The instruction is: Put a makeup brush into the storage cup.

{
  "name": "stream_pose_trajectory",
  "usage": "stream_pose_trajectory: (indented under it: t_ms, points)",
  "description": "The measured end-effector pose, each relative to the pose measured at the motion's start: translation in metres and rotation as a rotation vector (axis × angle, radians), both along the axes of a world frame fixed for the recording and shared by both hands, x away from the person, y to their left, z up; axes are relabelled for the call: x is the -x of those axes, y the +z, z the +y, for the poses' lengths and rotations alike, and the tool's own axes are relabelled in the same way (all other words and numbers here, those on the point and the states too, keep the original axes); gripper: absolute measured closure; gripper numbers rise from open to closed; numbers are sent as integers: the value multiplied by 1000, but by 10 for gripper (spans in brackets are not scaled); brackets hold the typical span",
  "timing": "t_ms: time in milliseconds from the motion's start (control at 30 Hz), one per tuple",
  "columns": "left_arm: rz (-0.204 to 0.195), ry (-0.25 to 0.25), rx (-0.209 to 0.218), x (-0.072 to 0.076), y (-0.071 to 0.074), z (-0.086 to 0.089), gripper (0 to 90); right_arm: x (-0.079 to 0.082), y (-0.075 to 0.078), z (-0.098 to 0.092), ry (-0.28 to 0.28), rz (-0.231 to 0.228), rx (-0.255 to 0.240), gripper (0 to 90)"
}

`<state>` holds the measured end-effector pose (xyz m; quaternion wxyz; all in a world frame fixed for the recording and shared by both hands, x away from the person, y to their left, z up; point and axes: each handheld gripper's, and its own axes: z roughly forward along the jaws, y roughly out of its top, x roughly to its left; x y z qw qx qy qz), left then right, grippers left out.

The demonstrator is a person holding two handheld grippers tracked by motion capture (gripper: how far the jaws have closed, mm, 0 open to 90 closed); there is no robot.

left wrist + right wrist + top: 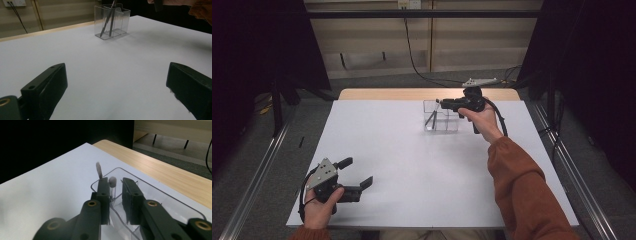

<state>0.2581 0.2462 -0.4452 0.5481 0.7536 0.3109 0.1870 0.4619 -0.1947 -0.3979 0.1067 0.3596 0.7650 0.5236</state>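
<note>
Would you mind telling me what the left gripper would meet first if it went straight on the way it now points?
Probably nothing soon: the left gripper, jaws wide open, points across bare white table. The clear plastic container holding two brushes stands far ahead, slightly left of centre, so it might be reached or just missed; depth is unclear.
</note>
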Motion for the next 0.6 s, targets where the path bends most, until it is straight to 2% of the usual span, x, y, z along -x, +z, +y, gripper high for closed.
stream_pose_trajectory:
  t_ms: [100, 300, 367, 467, 533, 600]
  points:
    - [-3, 6, 7, 0, 0, 0, 34, 2, 0, -3, -7, -10, -12, 701]
    - [1, 5, 19, -2, 1, -3, 34, 7, 2, -5, -7, -30, -27, 550]
    - [-2, 8, 24, -3, 2, -3, 34, 11, 2, -6, -18, -54, -41, 482]
    - [2, 9, 23, -6, 2, -5, 34, 15, 1, -6, -20, -60, -35, 353]
    - [3, 8, 18, -7, 1, -6, 34, 18, 0, -8, -40, -70, -58, 244]
    - [9, 11, 21, -8, 1, -7, 34, 20, -2, -9, -47, -54, -71, 117]
